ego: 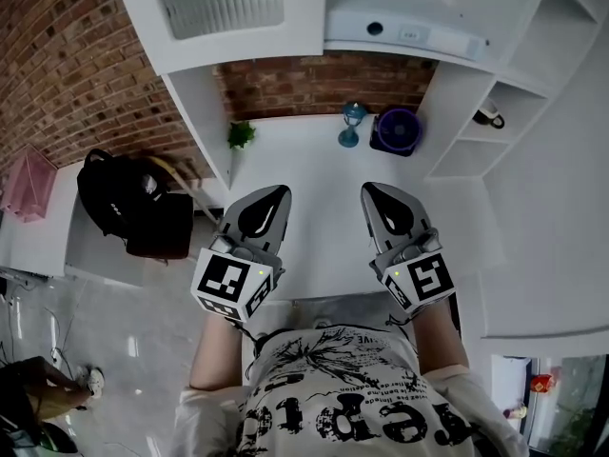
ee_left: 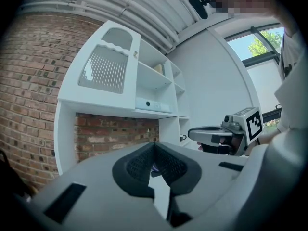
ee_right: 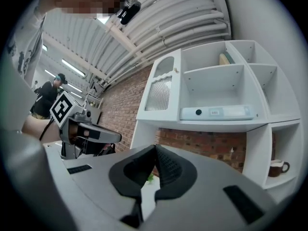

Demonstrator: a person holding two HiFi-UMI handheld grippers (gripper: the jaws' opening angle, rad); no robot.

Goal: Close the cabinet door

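- The cabinet door (ego: 224, 8), white with a ribbed pane and a scalloped top edge, stands open. It is swung out at the left of the upper shelves, well above and ahead of both tools.
- Behind it the white cabinet (ego: 447, 131) shows bare open compartments. A long white box (ee_right: 216, 112) with a dark round button lies on the lowest upper shelf.
- The left tool (ego: 276, 198) is held level over the near part of the white counter (ego: 314, 160). Its own view shows the dark ribbed pads (ee_left: 168, 165) closed tip to tip, with nothing between them.
- The right tool (ego: 373, 194) is level beside it, a clear gap apart and at about the same height. Its jaws also meet at the tips and hold nothing.
- Neither tool touches the door or the cabinet.
- At the back of the counter, against the brick wall (ego: 314, 84), stand three things:
  - a small green plant (ego: 241, 134) at the left;
  - a blue stemmed glass piece (ego: 353, 122) near the middle;
  - a round purple thing (ego: 398, 129) just to its right.
- A mug (ego: 490, 116) sits in a side compartment at the right of the cabinet.
- A black backpack (ego: 124, 198) rests on a low white surface left of the cabinet.
- The person's printed shirt (ego: 333, 398) fills the bottom of the head view.
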